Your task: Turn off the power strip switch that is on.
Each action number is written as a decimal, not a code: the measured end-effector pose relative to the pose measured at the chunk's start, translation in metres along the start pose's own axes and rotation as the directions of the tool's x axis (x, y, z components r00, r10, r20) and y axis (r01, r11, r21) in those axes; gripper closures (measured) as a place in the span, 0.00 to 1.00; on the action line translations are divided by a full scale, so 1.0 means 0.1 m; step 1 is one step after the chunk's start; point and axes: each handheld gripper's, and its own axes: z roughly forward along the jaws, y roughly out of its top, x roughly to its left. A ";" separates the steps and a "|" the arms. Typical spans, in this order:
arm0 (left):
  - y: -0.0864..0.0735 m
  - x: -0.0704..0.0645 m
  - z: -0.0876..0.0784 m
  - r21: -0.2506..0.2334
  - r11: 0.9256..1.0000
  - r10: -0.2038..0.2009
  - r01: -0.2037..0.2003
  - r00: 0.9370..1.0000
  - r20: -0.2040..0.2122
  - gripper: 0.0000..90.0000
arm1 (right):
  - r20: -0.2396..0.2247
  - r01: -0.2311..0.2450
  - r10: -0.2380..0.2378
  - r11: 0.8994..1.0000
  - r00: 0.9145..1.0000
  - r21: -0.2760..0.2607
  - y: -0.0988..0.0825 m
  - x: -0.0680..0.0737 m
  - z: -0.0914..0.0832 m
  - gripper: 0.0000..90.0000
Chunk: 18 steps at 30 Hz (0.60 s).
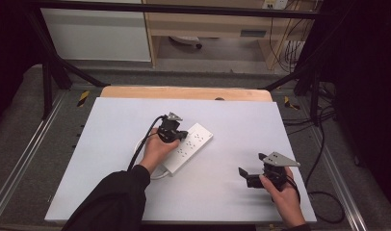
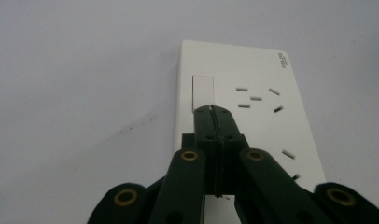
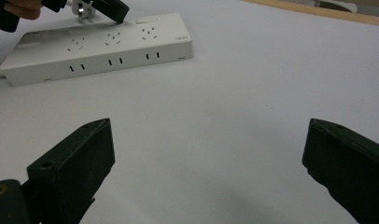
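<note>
Here, left hand-held gripper (image 1: 183, 134) over the white power strip (image 1: 192, 146), jaws pressed together with nothing between them, tips at the rocker switch (image 2: 203, 93) near the strip's far end. Lies near the middle of the table (image 1: 111, 144), long axis running from about 7 o'clock to 1 o'clock, cord end toward the person. Switch directly at 12 o'clock from the closed tips in the left gripper view, seemingly touching or just short; cannot tell which. Probably a press on that switch, a short push along the jaws' own line. Right hand-held gripper (image 1: 251, 174) well apart at 4 o'clock, jaws spread wide, empty, strip at its 11 o'clock.
</note>
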 end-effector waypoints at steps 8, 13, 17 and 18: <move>0.00 0.00 0.01 0.003 1.000 0.002 -0.002 1.000 -0.002 1.00 | 0.000 0.000 0.000 1.000 1.000 0.000 0.00 0.00 0.00 0.03; 0.00 -0.01 0.03 0.004 1.000 0.006 -0.006 1.000 -0.005 1.00 | -0.001 -0.002 0.002 1.000 1.000 0.000 0.00 0.00 0.00 0.03; 0.01 -0.01 0.03 0.006 1.000 0.008 -0.008 1.000 -0.002 1.00 | 0.000 -0.002 0.002 1.000 1.000 0.000 0.00 -0.01 0.00 0.03; 0.01 -0.01 0.03 0.006 1.000 0.007 -0.007 1.000 -0.002 1.00 | -0.001 -0.002 0.002 1.000 1.000 0.000 0.00 0.00 0.00 0.03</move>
